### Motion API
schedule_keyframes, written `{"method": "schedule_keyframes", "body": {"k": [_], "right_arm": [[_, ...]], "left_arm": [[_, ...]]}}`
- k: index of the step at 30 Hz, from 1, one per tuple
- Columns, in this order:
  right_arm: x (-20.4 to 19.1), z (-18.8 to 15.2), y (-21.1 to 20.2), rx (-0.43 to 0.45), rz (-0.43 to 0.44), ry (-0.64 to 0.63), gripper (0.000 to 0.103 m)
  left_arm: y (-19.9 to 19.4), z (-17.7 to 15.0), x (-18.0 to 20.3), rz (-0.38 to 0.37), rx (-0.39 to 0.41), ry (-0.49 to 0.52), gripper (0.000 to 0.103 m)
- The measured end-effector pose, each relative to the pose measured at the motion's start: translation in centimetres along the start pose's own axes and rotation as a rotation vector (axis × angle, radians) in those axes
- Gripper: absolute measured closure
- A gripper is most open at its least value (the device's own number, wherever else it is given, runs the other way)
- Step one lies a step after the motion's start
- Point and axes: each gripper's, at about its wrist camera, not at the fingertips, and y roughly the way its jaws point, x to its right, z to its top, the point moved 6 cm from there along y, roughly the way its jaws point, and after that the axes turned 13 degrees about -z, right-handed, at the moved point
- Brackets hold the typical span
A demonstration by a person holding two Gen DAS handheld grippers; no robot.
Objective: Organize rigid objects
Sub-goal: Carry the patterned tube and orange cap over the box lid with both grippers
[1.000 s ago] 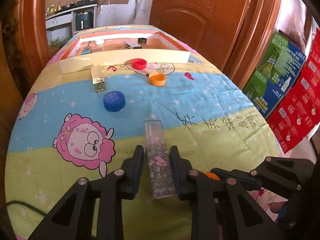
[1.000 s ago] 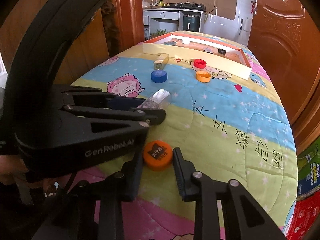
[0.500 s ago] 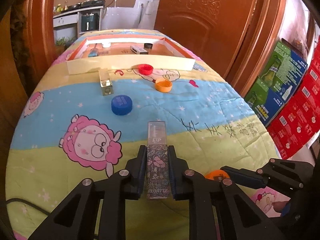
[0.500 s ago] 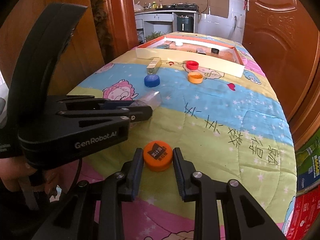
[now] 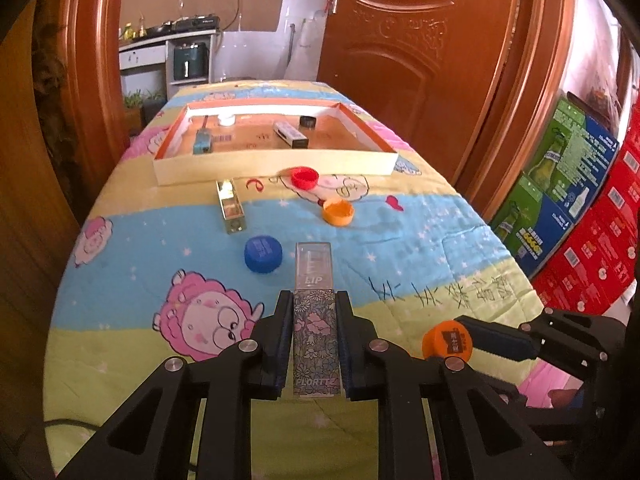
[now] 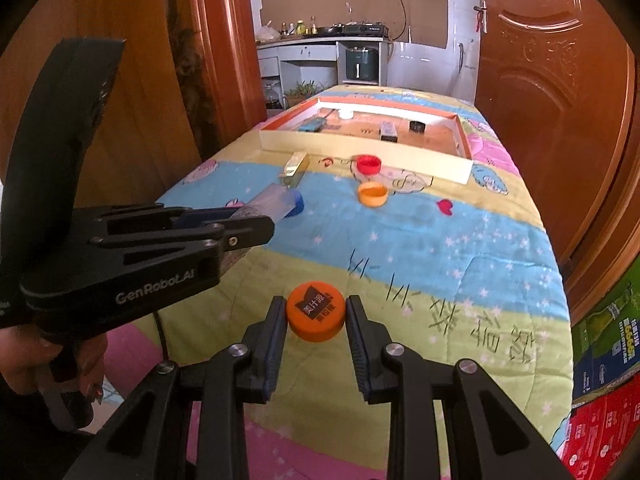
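Note:
My left gripper [image 5: 314, 312] is shut on a long flowered lip gloss box [image 5: 315, 316] with a clear top end, held above the quilt. In the right wrist view the same left gripper [image 6: 256, 220] sits at left with the lip gloss box [image 6: 272, 202] sticking out. My right gripper [image 6: 316, 312] is shut on an orange bottle cap [image 6: 316, 316] with a black label, lifted off the quilt. The left wrist view also shows that orange cap [image 5: 447, 340] in the right gripper [image 5: 460, 342] at right. Ahead stands a shallow cardboard tray [image 5: 276, 160].
On the cartoon quilt [image 5: 400, 232] lie a blue cap [image 5: 263, 254], a second orange cap [image 5: 338, 212], a red cap [image 5: 305, 177] and a gold-ended clear box [image 5: 231, 206]. The tray holds several small items. A wooden door [image 5: 420, 40] and stacked cartons [image 5: 560, 184] stand at right.
The left gripper closed onto the lip gloss box. Both grippers rose from the quilt, lifting the box and the orange cap.

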Motion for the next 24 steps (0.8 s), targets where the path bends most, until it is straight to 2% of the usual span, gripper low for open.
{"method": "schedule_keyframes", "body": {"k": [24], "right_arm": [[2.1,6.3,1.2,0.076,-0.017,0.075,0.073]], "left_arm": [[-0.7,5.8,-3.3,0.141,0.082,-0.026,0.082]]}}
